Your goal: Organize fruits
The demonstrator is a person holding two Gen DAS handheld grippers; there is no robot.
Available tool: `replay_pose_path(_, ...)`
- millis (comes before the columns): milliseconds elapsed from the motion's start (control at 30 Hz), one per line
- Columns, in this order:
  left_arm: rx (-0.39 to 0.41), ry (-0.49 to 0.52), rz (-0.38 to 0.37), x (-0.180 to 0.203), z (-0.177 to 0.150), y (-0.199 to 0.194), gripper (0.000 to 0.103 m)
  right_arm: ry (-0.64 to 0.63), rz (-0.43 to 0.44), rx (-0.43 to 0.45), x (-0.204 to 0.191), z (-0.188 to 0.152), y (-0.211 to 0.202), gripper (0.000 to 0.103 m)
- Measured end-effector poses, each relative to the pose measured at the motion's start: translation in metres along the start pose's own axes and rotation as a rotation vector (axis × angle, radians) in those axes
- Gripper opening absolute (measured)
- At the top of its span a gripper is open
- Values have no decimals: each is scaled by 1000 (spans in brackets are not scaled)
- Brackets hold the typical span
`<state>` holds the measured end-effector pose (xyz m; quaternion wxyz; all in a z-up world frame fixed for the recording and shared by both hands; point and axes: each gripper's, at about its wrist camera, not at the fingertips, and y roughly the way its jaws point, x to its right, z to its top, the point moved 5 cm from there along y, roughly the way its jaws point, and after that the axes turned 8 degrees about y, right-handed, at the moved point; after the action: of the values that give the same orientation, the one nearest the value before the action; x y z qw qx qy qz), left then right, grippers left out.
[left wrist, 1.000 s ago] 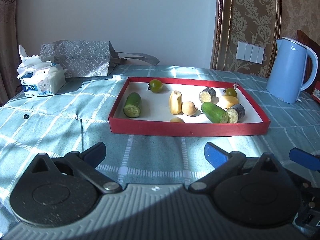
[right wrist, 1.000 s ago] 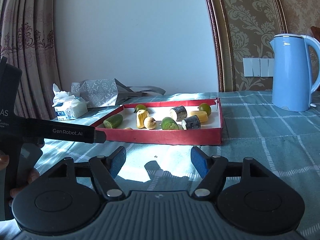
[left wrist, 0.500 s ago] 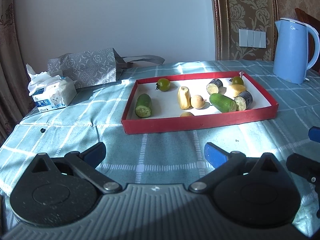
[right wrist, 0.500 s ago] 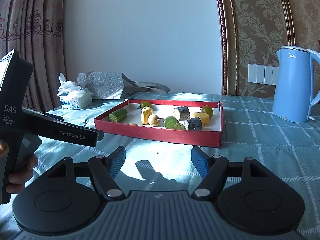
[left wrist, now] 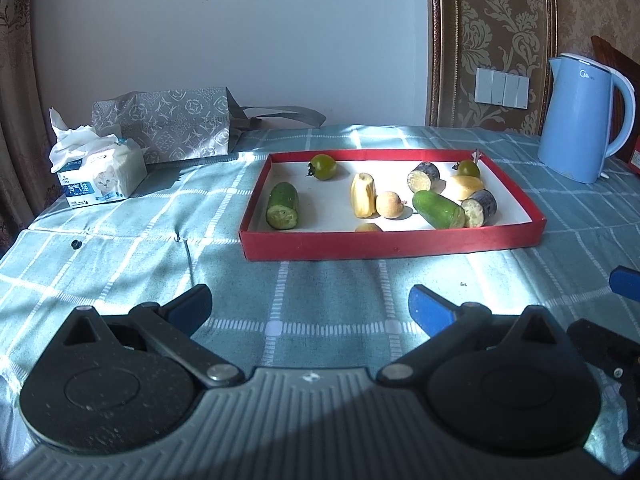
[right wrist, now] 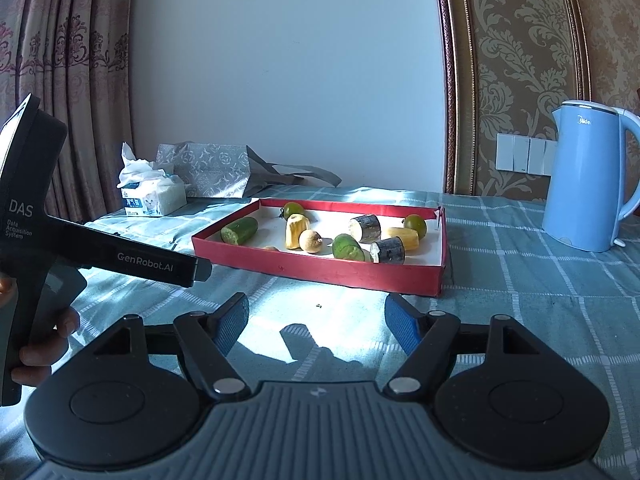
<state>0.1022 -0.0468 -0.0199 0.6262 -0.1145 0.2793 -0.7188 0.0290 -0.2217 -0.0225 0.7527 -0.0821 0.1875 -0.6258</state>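
A red tray [left wrist: 392, 243] [right wrist: 316, 270] lies on the checked tablecloth with several pieces in it: a cucumber piece [left wrist: 282, 206] at its left, a green tomato [left wrist: 323, 166], a yellow piece [left wrist: 363, 195], a round brown fruit [left wrist: 389, 205], another cucumber piece [left wrist: 438, 209] and dark-skinned cut pieces [left wrist: 478, 208]. My left gripper [left wrist: 310, 306] is open and empty, in front of the tray. My right gripper [right wrist: 316, 322] is open and empty, short of the tray's near right side. The left gripper's body [right wrist: 100, 256] shows at the left of the right wrist view.
A blue kettle [left wrist: 582, 118] [right wrist: 586, 178] stands at the right rear. A tissue pack [left wrist: 100, 178] and a grey patterned bag [left wrist: 172, 124] sit at the left rear by the wall. A curtain hangs at the far left.
Both views have shifted slightly as the grippers moved a little; the tray sits more centred in the left wrist view. Both grippers stayed open and nothing in the tray moved.
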Motion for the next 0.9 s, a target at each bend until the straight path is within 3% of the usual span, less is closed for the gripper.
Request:
replay_pose_path(200,-5,1,29,-2,0,-1,103,-5,1,-3,-3,-1,-1,75)
replay_pose_path(333,16,-15,-26,-1,1,-6,103,-13,4,-2,-6,0,-4,75)
replay_pose_path(567,63,25,-8,5,4,-17,103,-16,3,0,-7,1,-6,76)
replay_pose_path(900,20,-26,-4,-6,3,-14,103,-23,1,0,-10,1,-8,76)
